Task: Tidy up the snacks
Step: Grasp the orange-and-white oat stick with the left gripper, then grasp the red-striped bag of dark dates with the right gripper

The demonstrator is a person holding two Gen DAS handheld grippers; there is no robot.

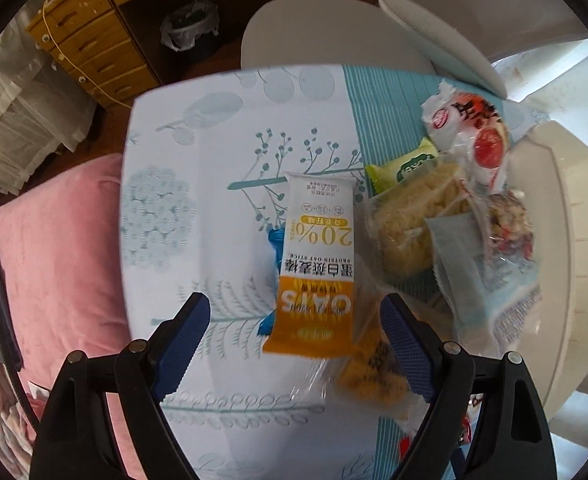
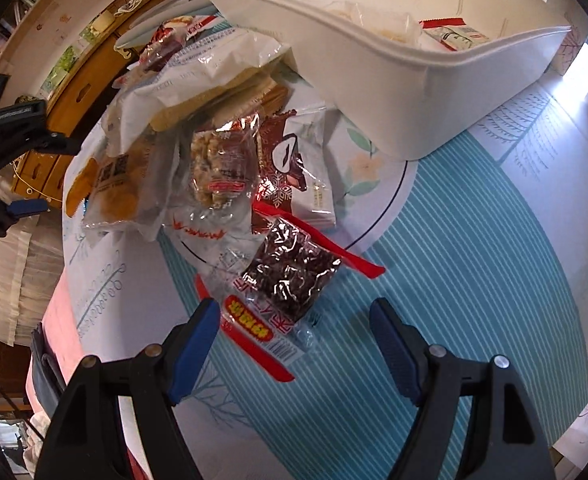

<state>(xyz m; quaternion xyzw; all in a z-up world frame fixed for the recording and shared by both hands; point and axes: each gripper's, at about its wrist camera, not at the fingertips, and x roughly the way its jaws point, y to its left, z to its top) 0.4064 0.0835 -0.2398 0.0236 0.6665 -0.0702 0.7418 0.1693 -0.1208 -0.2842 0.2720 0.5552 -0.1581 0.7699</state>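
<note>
- Left gripper [image 1: 296, 314]: jaws spread wide, nothing pinched. It points down over the lower end of the oat stick packet [image 1: 318, 266], whose orange end lies between the blue pads [image 1: 187, 338] without touching either.
- Oat stick packet: white above, orange below, lying flat on the patterned tablecloth [image 1: 197, 152], partly on top of a blue wrapper [image 1: 271, 248] (mostly hidden).
- Clear bag with a yellow-brown snack [image 1: 370, 372]: just beside the packet's orange end, near the right pad.
- Right gripper [image 2: 294, 320]: jaws released, empty. Below it lies the dark snack in a clear red-edged wrapper [image 2: 289, 272], its near end between the fingertips, apart from both.
- Beyond the dark snack: a brown-and-white packet [image 2: 294, 168] and a clear nut bar pack [image 2: 221, 168], side by side and overlapping.
- Further out: a heap of larger clear bags, with a green packet [image 1: 404, 164] and a red-and-white wrapper [image 1: 470, 128] in the left wrist view.
- White bin [image 2: 374, 80]: stands past the heap on the tablecloth; a few packets already lie inside.
- Far background: a white chair [image 1: 314, 28] and wooden drawers [image 1: 89, 44].
</note>
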